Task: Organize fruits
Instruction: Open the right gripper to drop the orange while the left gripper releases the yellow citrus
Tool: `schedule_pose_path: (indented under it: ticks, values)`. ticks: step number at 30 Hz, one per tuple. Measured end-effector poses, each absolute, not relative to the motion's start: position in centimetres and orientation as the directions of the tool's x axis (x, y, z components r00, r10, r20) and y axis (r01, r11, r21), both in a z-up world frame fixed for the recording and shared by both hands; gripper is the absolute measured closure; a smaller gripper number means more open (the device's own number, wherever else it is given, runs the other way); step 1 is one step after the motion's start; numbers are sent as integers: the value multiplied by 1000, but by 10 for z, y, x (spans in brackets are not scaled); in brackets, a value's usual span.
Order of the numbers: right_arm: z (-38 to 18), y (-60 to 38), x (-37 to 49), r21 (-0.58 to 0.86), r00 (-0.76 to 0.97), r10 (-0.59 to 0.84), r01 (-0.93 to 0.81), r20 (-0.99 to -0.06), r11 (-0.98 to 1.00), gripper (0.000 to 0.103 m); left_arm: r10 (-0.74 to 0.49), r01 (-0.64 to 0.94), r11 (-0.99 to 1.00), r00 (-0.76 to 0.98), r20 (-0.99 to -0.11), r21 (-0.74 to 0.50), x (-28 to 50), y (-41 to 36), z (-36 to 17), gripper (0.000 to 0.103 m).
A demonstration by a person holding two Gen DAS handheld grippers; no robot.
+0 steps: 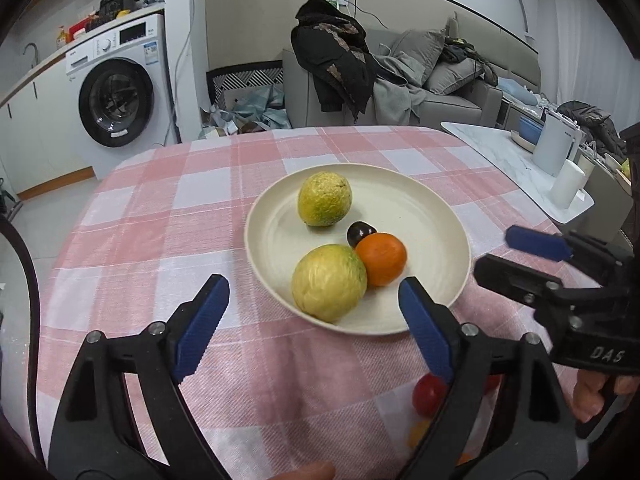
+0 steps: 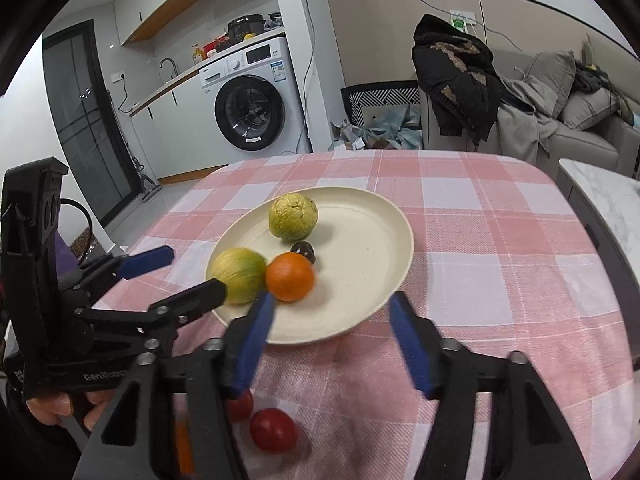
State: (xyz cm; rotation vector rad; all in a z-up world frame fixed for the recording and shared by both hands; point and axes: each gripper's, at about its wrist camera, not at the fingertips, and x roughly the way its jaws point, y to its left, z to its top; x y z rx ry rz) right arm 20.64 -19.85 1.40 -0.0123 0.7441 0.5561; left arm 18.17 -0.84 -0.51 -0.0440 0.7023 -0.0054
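A cream plate (image 1: 432, 216) (image 2: 372, 240) on the pink checked tablecloth holds two yellow-green round fruits (image 1: 325, 199) (image 1: 329, 282), an orange (image 1: 381, 259) (image 2: 289, 276) and a dark cherry (image 1: 359, 232) (image 2: 303, 250). My left gripper (image 1: 314, 312) is open and empty, just before the plate's near edge; it also shows in the right wrist view (image 2: 192, 276). My right gripper (image 2: 332, 316) is open and empty at the plate's near rim; it also shows in the left wrist view (image 1: 496, 252). Small red fruits (image 2: 273, 429) (image 1: 429, 394) lie on the cloth under the grippers, partly hidden.
A white side table (image 1: 500, 148) with a kettle (image 1: 556, 148) and a cup stands at the right. A sofa with clothes (image 1: 336, 52) is behind the table, a washing machine (image 1: 116, 96) at the back left. Small orange-yellow fruit pieces (image 1: 418, 432) show by the left gripper's finger.
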Motion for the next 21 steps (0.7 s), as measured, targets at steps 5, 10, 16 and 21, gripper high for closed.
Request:
schedule_pose_path:
  ticks: [5,10,16,21]
  values:
    - [24,-208,190,159,605,471,-496,-642,854,0,-1,-27,999,781,-625,-35,146,1,12,0]
    - [31,-213,177,136,596,472,-519,-650,844,0,7,-38,998,807,-590,-40,111,6,27,1]
    - [35,-211,154,93,585,468,-556,-663,826,0,6,-37,998,822,-570,-42,75,7,36,1]
    - [28,-206,145,77,571,462,-570,-679,818,0,15,-41,999,809,-587,-32,60,7,31,1]
